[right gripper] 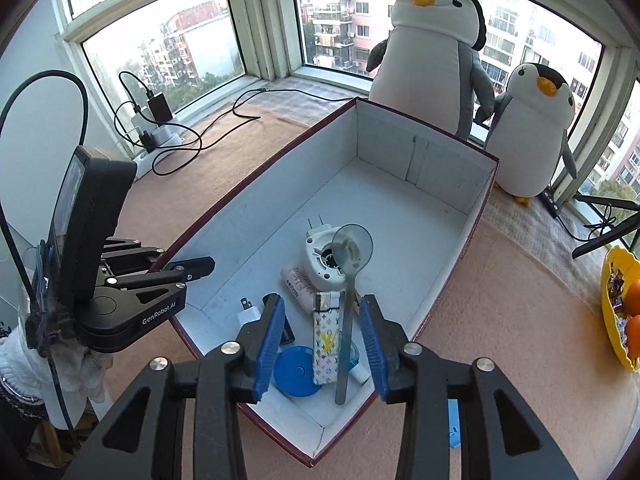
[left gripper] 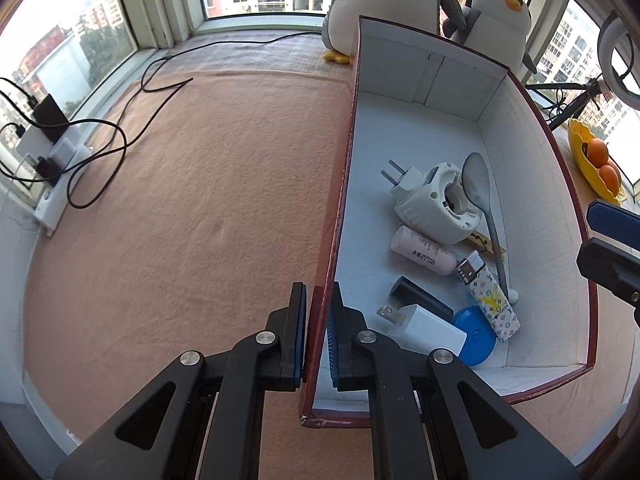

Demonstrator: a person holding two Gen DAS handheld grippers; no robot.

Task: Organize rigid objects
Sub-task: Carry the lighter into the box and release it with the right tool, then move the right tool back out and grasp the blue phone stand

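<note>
Red-edged box (left gripper: pixel 347 184) wall sits pinched in our left tool (left gripper: pixel 318 334); our right tool (right gripper: pixel 322 344) hangs part-open, empty, over the spoon (right gripper: pixel 347 280), which could snag.

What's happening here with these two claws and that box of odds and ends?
A person is tidying small hard items into a red box, using a hand-held claw in each hand. The left claw is clamped on the box's side wall, steadying it. The right claw hovers open above the box's near end, over a grey spoon that lies among the things already inside: a white plug adapter, a patterned lighter, a blue round case and a white charger.
</note>
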